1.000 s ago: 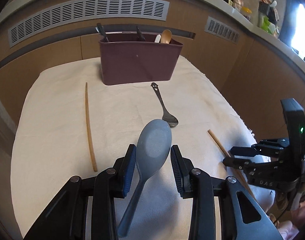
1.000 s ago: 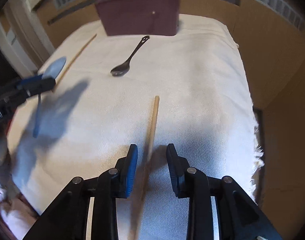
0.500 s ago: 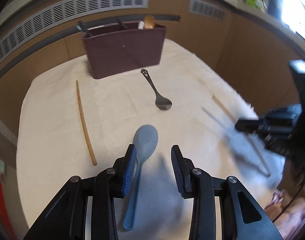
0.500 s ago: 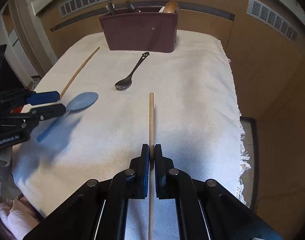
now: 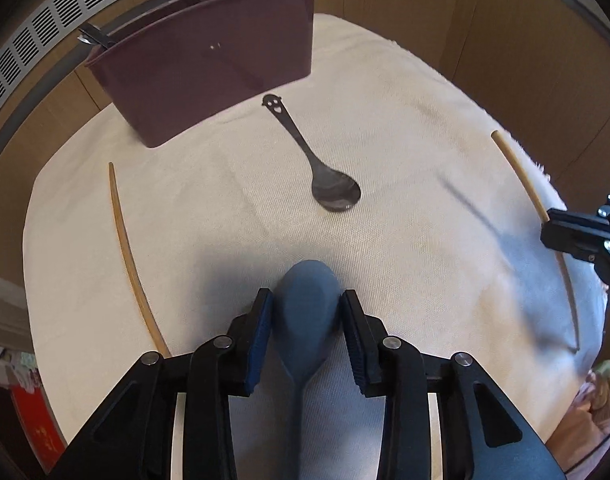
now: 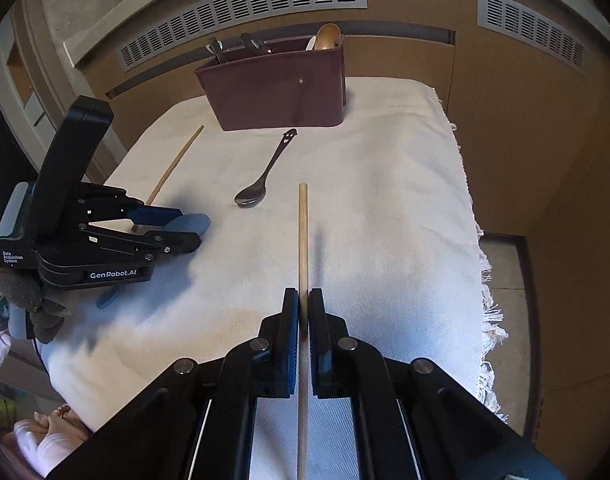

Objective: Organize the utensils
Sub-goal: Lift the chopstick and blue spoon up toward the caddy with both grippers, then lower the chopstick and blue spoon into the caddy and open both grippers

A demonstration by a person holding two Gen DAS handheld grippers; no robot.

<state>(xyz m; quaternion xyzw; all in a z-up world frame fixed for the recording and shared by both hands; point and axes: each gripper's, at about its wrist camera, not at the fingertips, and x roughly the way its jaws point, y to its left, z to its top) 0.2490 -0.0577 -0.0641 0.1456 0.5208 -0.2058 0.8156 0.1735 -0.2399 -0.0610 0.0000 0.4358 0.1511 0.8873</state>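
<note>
A blue spoon (image 5: 307, 312) lies with its bowl between the pads of my left gripper (image 5: 305, 296), whose jaws are closing and touch both of the bowl's sides. In the right wrist view the blue spoon (image 6: 191, 222) rests low over the cloth, its handle trailing back. My right gripper (image 6: 303, 296) is shut on a wooden chopstick (image 6: 303, 232), held just above the cloth and pointing towards the maroon utensil holder (image 6: 281, 92). A dark metal spoon (image 5: 333, 192) and a second chopstick (image 5: 125, 240) lie loose on the cloth.
The white cloth (image 5: 405, 140) covers a small table with wood panelling and vents behind it. The holder (image 5: 209, 68) stands at the far edge with several utensils upright in it. The cloth's fringed edge (image 6: 489, 320) drops off at the right.
The left gripper tipped down and moved forward, and its pads now touch the blue spoon's bowl, which lay loose between them. The right gripper shut on the chopstick and lifted it.
</note>
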